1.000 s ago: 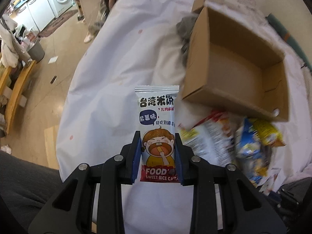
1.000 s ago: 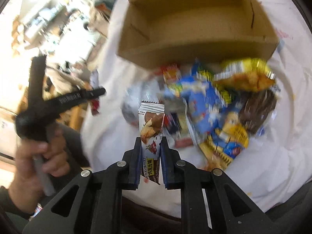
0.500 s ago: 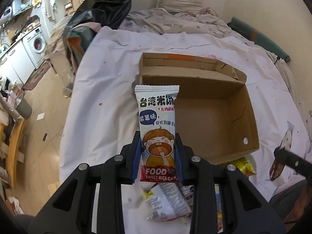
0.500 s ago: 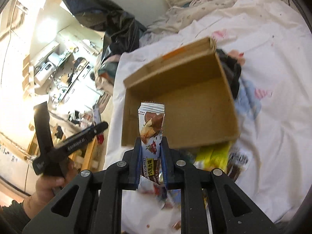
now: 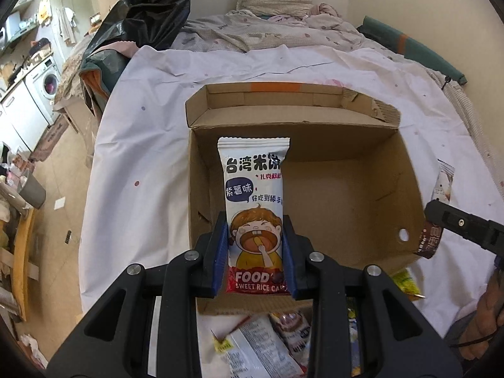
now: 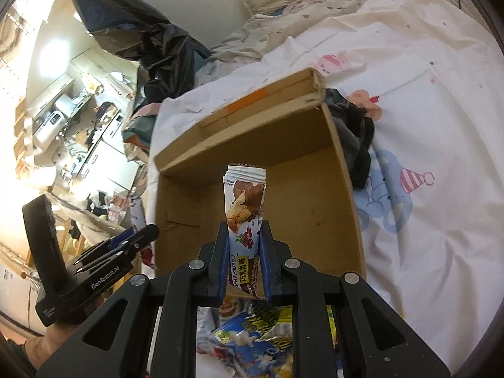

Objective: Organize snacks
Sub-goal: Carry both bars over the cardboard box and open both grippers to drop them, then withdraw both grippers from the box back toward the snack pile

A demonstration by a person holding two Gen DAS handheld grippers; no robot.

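Note:
My left gripper [image 5: 254, 245] is shut on a white rice cake packet [image 5: 254, 189] with a cartoon child, held upright over the near left part of the open cardboard box [image 5: 346, 195]. My right gripper [image 6: 243, 252] is shut on a narrow chocolate bar packet [image 6: 244, 201], held upright over the box's near edge [image 6: 315, 208]. The box interior looks bare. The right gripper with its packet also shows at the right of the left wrist view [image 5: 441, 217]. The left gripper shows at the left of the right wrist view [image 6: 94, 267].
A pile of loose snack packets [image 5: 277, 337] lies on the white sheet in front of the box, also in the right wrist view [image 6: 258, 334]. A dark cloth [image 6: 356, 138] lies beside the box's right wall. A black bag [image 5: 148, 9] and bedding sit behind.
Both grippers have lifted from the snack pile and moved forward over the box, each keeping its packet. The box now fills the middle of both views.

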